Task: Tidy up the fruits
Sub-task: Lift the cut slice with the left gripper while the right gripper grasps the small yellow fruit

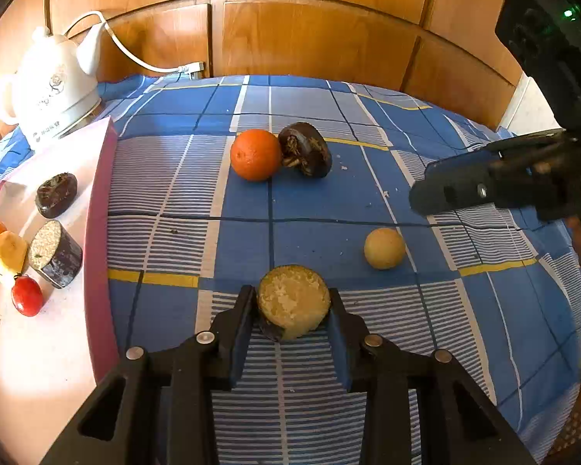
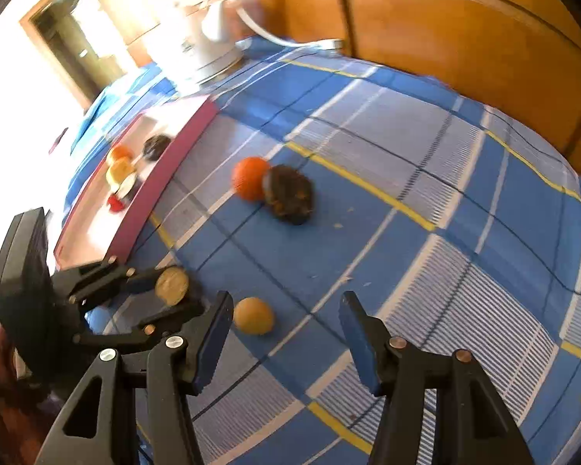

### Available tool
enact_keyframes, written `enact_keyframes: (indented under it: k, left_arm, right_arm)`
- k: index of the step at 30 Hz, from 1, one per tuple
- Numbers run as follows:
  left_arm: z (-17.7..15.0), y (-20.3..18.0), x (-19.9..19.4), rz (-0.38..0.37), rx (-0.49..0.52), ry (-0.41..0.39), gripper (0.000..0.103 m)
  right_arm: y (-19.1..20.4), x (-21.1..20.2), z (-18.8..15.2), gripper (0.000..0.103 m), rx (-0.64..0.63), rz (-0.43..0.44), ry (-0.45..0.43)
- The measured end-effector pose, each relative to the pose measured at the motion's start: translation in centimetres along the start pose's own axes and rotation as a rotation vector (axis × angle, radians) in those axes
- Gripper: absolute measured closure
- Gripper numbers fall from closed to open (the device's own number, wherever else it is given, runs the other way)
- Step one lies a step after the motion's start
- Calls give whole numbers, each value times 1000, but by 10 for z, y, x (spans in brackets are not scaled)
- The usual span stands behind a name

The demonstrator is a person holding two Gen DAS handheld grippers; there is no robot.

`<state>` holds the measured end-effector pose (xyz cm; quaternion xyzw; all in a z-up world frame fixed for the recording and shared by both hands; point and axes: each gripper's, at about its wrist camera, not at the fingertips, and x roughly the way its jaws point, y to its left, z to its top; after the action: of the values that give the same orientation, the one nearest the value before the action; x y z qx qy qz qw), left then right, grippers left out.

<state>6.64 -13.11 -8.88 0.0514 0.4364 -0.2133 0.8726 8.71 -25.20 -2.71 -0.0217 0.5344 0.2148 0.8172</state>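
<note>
My left gripper (image 1: 292, 302) is shut on a cut eggplant piece (image 1: 293, 300) with pale flesh facing forward, held over the blue checked cloth; it also shows in the right wrist view (image 2: 171, 285). An orange (image 1: 255, 154) touches a dark eggplant end piece (image 1: 306, 149) further back. A small yellow fruit (image 1: 384, 248) lies to the right, just ahead of my open, empty right gripper (image 2: 284, 316). A pink-edged tray (image 1: 97, 213) at the left holds two eggplant pieces (image 1: 56, 254), a tomato (image 1: 27, 295), a yellow fruit and an orange one.
A white electric kettle (image 1: 52, 85) with its cord stands behind the tray. Wooden panels (image 1: 310, 35) close off the back. The cloth (image 1: 484, 310) falls away at the right edge.
</note>
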Motion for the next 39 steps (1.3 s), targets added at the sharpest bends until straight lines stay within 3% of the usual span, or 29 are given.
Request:
enact_keyframes:
  k: [7,17,20,25,39]
  left_arm:
    - [-2,-1,-1,2,5,-15,67]
    - [-4,-3,-2,2,-2,-19,67]
    - [-4,-3,-2,3,-3,-20,67]
    - [-3,-4,-2,9,4,-20,67]
    - [-2,-6,0,29,20,-11,68]
  right_arm:
    - [25,18,-9,45,-134,-29,62]
    - [38,35,-12,46,-212,-102,66]
    - [40,39,-12,53,-221,-118,54]
    - [42,47,-13,76,-230,-127,67]
    - [36,50,-7,76,-170,-106,73]
